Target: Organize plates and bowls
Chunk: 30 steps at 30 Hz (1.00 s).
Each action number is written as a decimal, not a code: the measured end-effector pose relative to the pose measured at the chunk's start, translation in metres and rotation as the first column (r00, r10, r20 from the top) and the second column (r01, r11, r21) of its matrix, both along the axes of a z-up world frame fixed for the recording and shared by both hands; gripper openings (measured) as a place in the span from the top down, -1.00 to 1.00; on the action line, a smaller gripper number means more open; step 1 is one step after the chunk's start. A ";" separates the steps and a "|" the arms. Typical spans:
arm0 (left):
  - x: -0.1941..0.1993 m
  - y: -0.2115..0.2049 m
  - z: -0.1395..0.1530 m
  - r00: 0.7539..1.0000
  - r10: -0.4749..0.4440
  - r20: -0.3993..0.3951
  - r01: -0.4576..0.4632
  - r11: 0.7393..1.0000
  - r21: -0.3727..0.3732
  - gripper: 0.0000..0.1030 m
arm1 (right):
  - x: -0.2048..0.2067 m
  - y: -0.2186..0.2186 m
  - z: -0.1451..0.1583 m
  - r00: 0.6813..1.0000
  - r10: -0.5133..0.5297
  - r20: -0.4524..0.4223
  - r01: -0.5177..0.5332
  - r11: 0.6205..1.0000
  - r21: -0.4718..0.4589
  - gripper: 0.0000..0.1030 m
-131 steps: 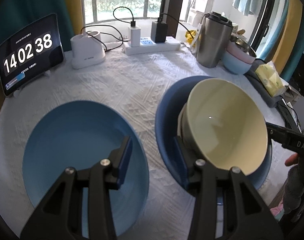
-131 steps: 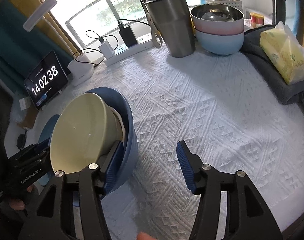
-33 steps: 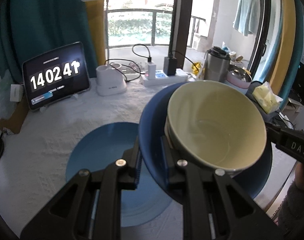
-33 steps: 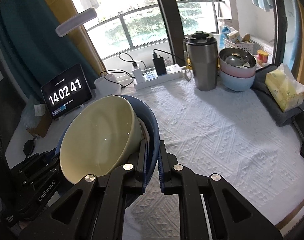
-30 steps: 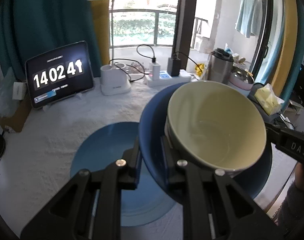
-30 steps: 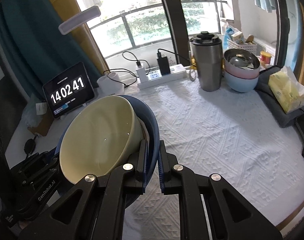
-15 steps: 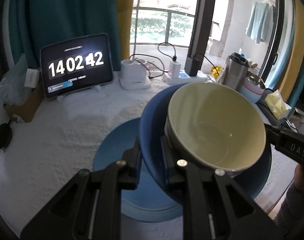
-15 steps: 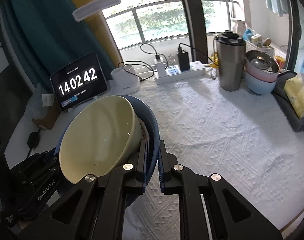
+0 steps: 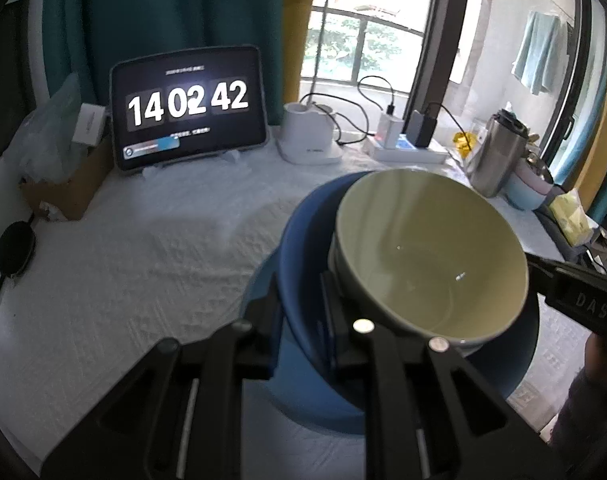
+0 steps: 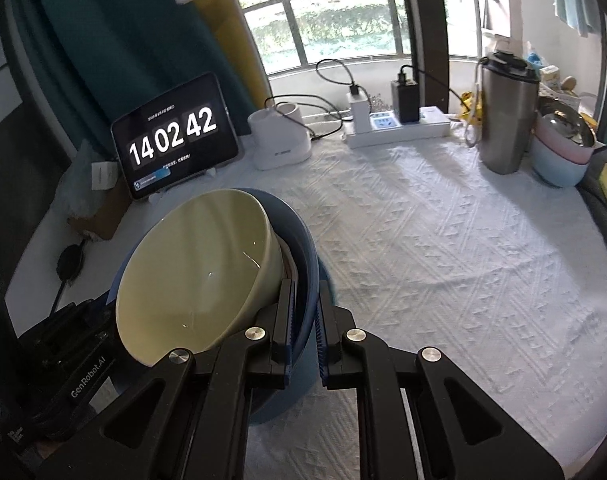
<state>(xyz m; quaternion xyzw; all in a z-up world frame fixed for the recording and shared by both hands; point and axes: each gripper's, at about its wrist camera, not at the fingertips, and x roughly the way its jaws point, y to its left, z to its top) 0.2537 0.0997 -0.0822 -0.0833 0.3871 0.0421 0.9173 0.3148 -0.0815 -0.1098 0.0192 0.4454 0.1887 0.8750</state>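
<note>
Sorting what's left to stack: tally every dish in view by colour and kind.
cream bowl: 1
dark blue plate: 1
light blue plate: 1
light blue bowl: 1
pink bowl: 1
steel bowl: 1
Total: 6

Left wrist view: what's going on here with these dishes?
A person holds a blue plate by opposite rims, the left gripper and right gripper each shut on it. A cream bowl sits on the plate. The stack is in the air above a second blue plate lying on the white cloth, not yet set down.
</note>
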 end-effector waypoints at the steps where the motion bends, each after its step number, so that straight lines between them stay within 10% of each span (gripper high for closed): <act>1: 0.000 0.002 -0.001 1.000 0.004 -0.002 -0.004 1.000 -0.001 0.69 | 0.000 0.002 -0.001 1.000 0.002 -0.003 -0.002 1.000 0.000 0.75; 30: 0.002 0.021 -0.011 0.998 0.064 -0.016 -0.064 0.998 -0.003 0.55 | 0.008 0.023 -0.008 0.998 0.031 0.046 -0.027 0.997 -0.076 0.67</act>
